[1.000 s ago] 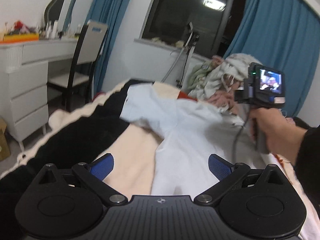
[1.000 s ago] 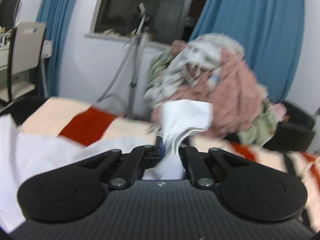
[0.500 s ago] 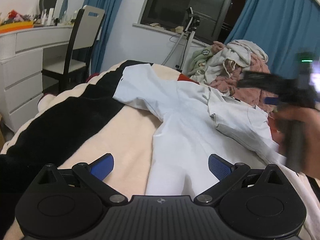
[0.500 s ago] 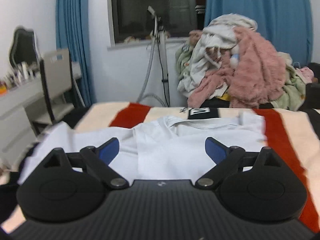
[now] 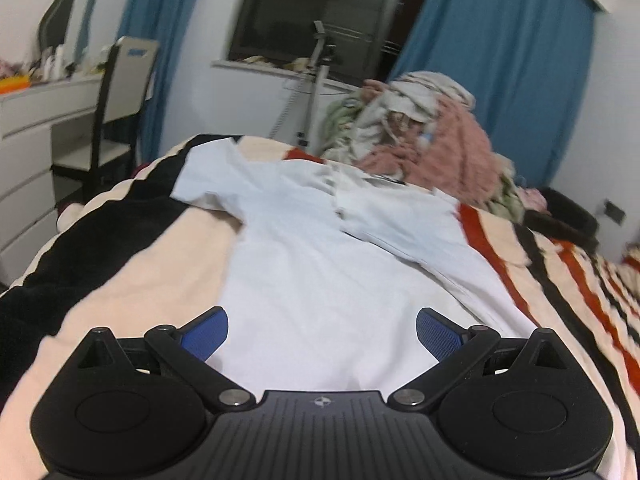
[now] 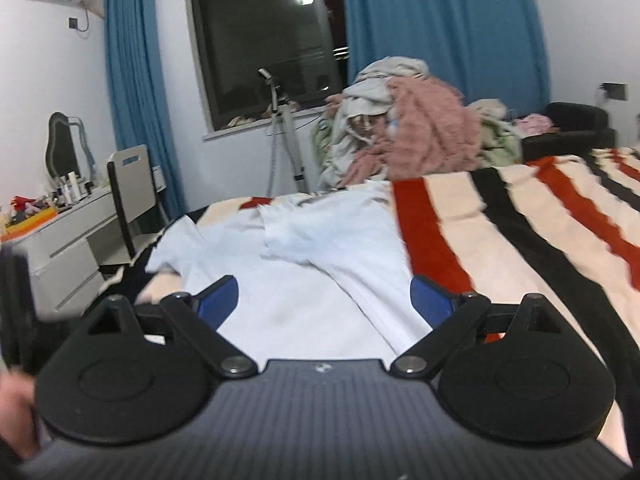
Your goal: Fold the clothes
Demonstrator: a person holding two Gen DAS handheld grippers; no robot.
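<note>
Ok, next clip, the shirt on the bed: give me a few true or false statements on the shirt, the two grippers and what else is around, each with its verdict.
1. The white shirt lies spread on the striped blanket. True.
2. The right gripper is clamped on a sleeve. False: its jaws stand wide open with nothing gripped.
3. The shirt's right sleeve is folded in over the body. True.
4. The left gripper is shut. False: it is open above the shirt's lower part.
5. The clothes pile is neatly stacked. False: it is a loose heap beyond the bed.
</note>
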